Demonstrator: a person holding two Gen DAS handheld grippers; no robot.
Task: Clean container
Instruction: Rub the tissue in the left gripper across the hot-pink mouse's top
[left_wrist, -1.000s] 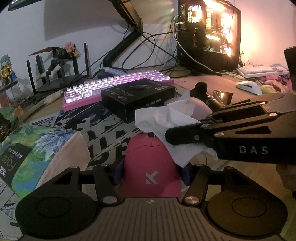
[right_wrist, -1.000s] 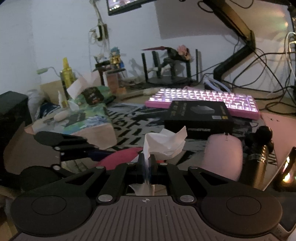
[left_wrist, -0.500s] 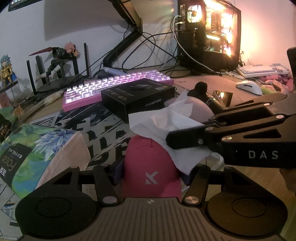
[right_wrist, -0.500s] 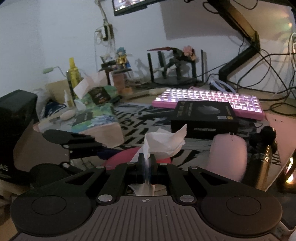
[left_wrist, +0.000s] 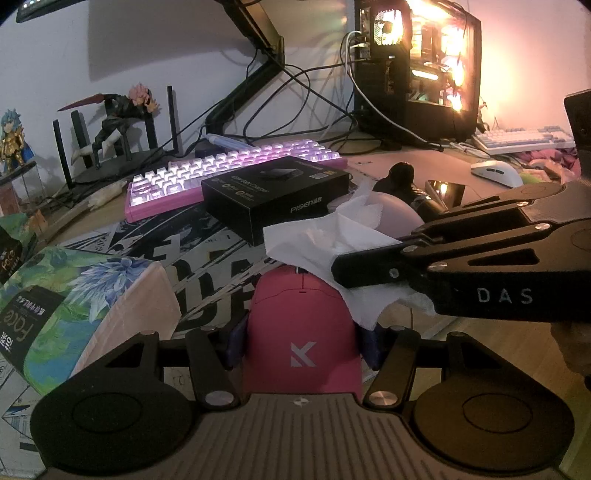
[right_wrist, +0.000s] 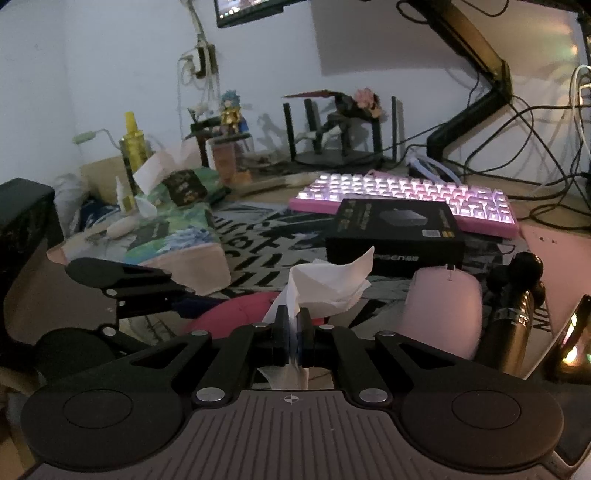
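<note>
A cluttered desk (left_wrist: 384, 162) carries a glowing computer tower (left_wrist: 424, 66) at its far right corner. A pink backlit keyboard (left_wrist: 229, 173) lies along the far edge, with a black box (left_wrist: 273, 195) just in front of it. A floral tissue pack (left_wrist: 85, 299) sits near the left edge. Near the front edge, the left gripper (left_wrist: 301, 345) is clamped on the sides of a hot-pink computer mouse (left_wrist: 301, 332). The right gripper (right_wrist: 293, 328), jaws closed, pinches a white tissue (left_wrist: 332, 240) that drapes over the front of the pink mouse. A pale pink mouse (right_wrist: 443, 310) rests just beyond.
</note>
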